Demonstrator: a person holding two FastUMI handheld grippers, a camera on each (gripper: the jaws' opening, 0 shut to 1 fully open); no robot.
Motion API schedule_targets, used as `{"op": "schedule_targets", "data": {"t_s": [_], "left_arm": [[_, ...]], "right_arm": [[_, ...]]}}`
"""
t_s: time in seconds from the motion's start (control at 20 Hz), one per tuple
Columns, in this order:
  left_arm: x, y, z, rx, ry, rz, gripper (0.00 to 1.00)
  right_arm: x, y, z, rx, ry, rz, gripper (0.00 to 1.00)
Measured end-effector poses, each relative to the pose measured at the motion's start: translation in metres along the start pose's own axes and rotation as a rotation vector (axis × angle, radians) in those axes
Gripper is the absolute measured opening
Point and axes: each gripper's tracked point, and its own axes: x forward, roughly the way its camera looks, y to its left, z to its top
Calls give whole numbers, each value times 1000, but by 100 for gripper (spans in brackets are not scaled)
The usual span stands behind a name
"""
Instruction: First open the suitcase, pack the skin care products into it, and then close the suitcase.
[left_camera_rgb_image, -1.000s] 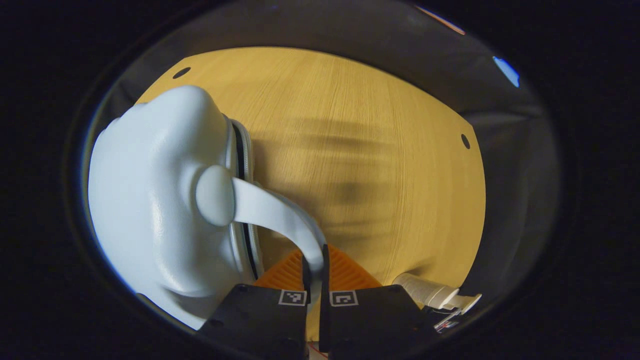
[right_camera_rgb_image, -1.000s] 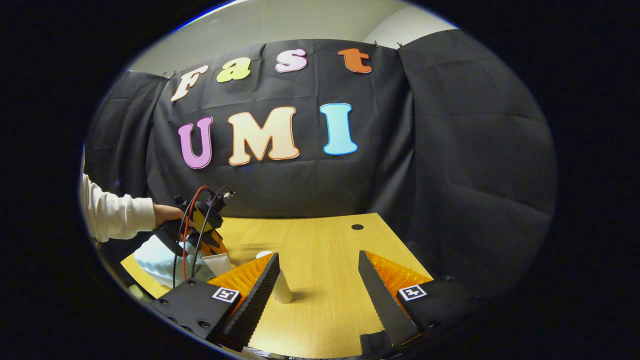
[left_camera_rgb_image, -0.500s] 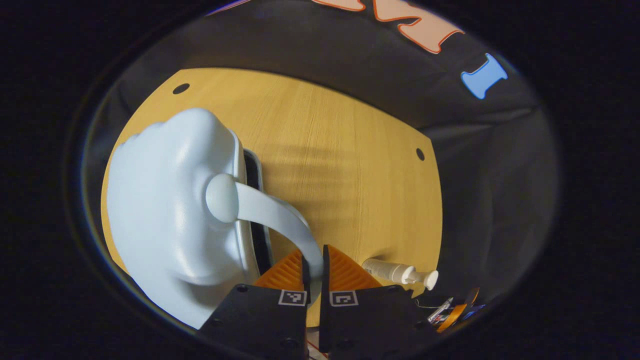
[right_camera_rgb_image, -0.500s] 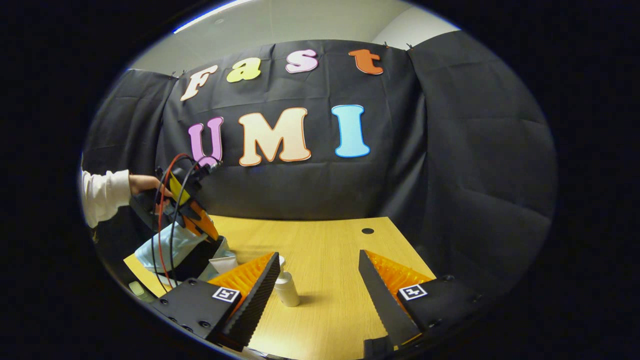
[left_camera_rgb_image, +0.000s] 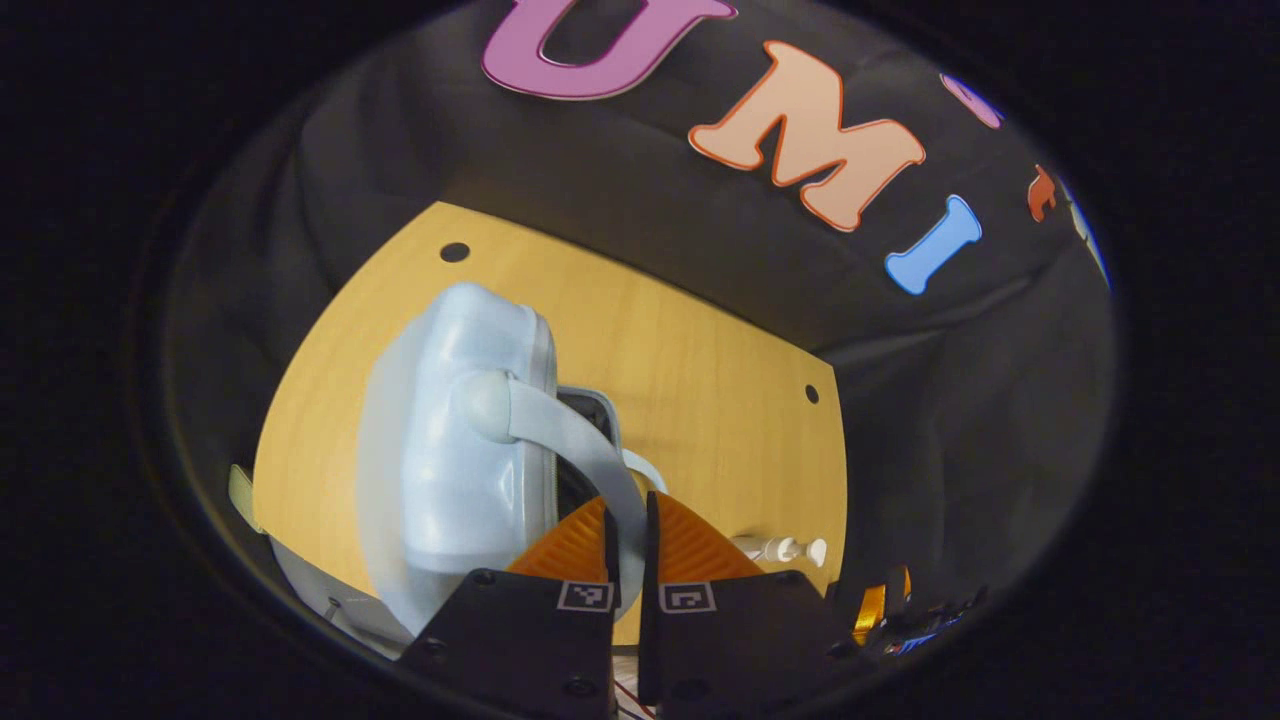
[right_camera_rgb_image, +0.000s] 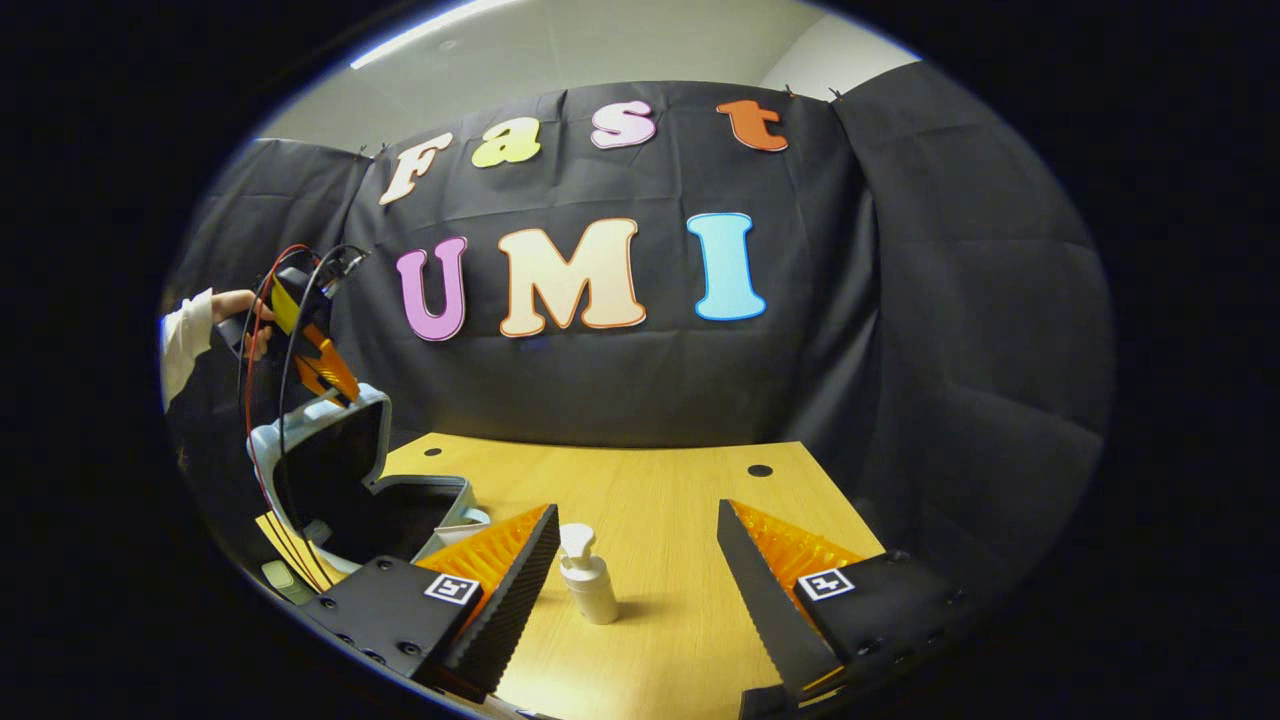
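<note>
Both left fingers (left_camera_rgb_image: 608, 540) pinch the handle (left_camera_rgb_image: 575, 440) of the suitcase (left_camera_rgb_image: 450, 450), holding the lid (right_camera_rgb_image: 335, 455) raised at the table's (right_camera_rgb_image: 660, 500) left end. Dark interior; contents cannot be told. Right gripper (right_camera_rgb_image: 630, 570) hangs with fingers spread wide, nothing between them but one pump bottle (right_camera_rgb_image: 587, 580) standing upright on the table, beyond the tips. One suitcase, one bottle.
</note>
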Motion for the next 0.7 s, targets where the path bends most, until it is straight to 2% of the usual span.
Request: {"op": "schedule_targets", "data": {"t_s": [0.4,0.7], "left_arm": [[-55,106,33,-37,-129,152,2],[-69,187,44,-48,-193,243,2]], "right_arm": [[14,16,3,6,-1,27,99],[24,16,-1,39,17,-10,99]]}}
